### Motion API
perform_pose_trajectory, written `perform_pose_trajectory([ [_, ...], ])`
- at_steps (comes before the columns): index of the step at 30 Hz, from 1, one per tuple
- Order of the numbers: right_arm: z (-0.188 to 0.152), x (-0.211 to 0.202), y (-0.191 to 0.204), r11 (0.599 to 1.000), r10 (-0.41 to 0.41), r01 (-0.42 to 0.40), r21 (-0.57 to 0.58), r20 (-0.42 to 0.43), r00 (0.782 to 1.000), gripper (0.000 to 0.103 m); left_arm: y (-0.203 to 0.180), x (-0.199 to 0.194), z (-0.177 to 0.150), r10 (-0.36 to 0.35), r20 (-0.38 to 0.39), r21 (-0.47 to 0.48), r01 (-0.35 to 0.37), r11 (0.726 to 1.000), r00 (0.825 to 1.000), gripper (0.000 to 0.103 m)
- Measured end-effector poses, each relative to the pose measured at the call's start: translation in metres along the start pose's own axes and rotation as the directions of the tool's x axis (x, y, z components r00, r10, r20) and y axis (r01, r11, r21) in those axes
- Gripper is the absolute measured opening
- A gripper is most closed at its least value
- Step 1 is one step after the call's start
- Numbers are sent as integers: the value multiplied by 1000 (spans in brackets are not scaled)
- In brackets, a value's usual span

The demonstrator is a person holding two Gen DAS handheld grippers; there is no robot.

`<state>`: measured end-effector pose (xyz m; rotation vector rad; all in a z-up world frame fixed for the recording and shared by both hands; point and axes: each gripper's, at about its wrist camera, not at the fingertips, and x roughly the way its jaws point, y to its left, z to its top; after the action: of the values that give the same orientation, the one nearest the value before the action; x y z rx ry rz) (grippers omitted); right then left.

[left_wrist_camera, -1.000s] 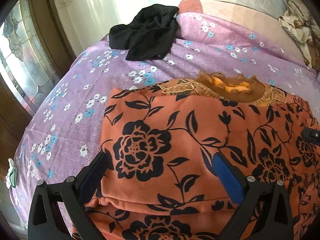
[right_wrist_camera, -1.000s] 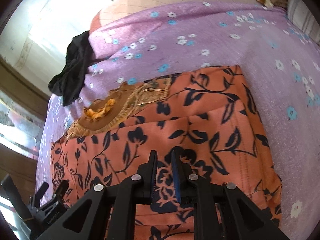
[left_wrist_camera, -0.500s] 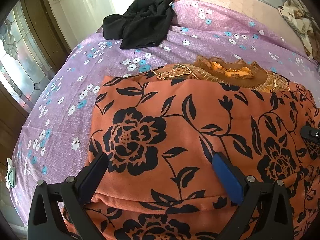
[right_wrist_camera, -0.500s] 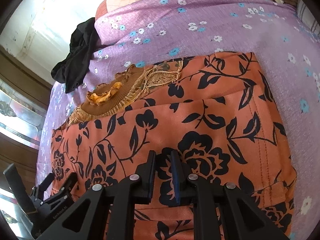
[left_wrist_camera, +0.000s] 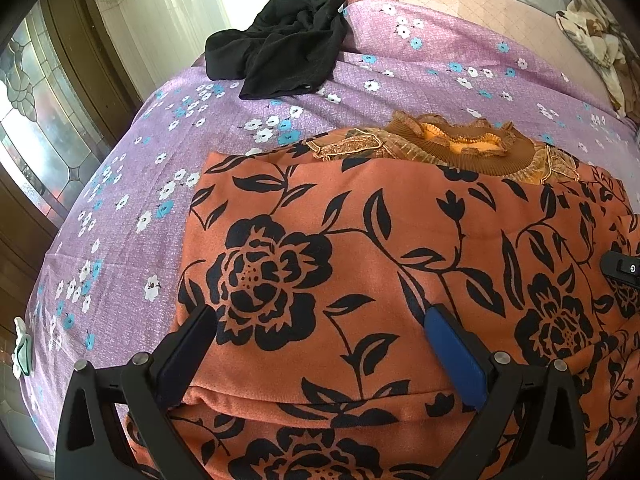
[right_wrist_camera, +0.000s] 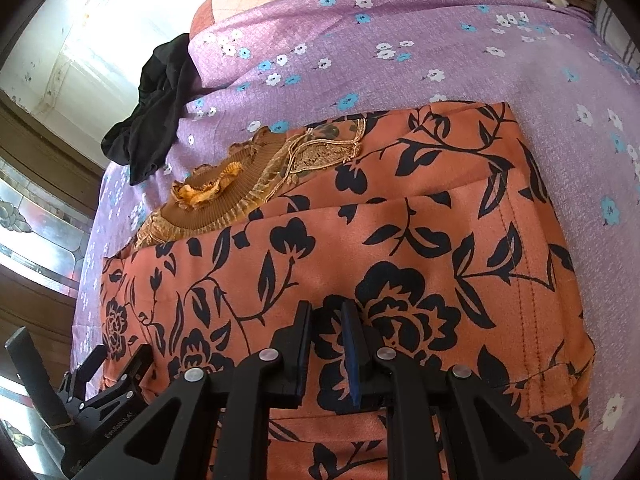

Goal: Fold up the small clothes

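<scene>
Both grippers hang low over the orange floral garment (left_wrist_camera: 360, 264), which lies folded on the purple flowered bedspread (left_wrist_camera: 132, 184), its brown ruffled collar (left_wrist_camera: 460, 144) at the far edge. Only the left wrist view shows the left gripper (left_wrist_camera: 320, 340) with its fingers spread wide, released, the folded near edge of the garment lying between them; only the right wrist view shows the right gripper (right_wrist_camera: 326, 328) with its fingers drawn nearly together, a narrow strip of orange cloth visible in the gap. Whether that cloth is actually pinched I cannot tell. Each view catches just a cut-off piece of the other tool at its frame edge. A black garment (left_wrist_camera: 280, 40) lies crumpled, well apart, at the bed's far corner; the right view shows only part of it, draped over the edge. A patterned cloth (left_wrist_camera: 596, 40) at the far right is cropped and hard to identify.
</scene>
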<state>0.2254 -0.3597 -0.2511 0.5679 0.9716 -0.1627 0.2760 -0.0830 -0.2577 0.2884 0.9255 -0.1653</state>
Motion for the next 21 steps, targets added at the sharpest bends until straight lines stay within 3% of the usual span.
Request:
perform_pose_trajectory([
  [7,0,0,-1,1000,6,-6,2,-1,1000,18,3,-2,2,-6,-3,-5,6,1000,1000,103],
  [12,-1,-7,2,999,49,-49,-12,13,999,20,27,-3,8,20,9,-72,-19,997,1000,103],
  [16,-6,-10,20,990,107,-105,-91,14,994,20,35,13,6,52,-52,-90,-57,994,997,103],
  [20,-16,6,33,983,73,-83,-162,-63,995,21,32,13,5,59,-46,-78,-63,995,997,103],
  [21,-17,5,35,982,69,-76,-172,-44,997,21,30,12,5,61,-40,-69,-64,996,997,103],
])
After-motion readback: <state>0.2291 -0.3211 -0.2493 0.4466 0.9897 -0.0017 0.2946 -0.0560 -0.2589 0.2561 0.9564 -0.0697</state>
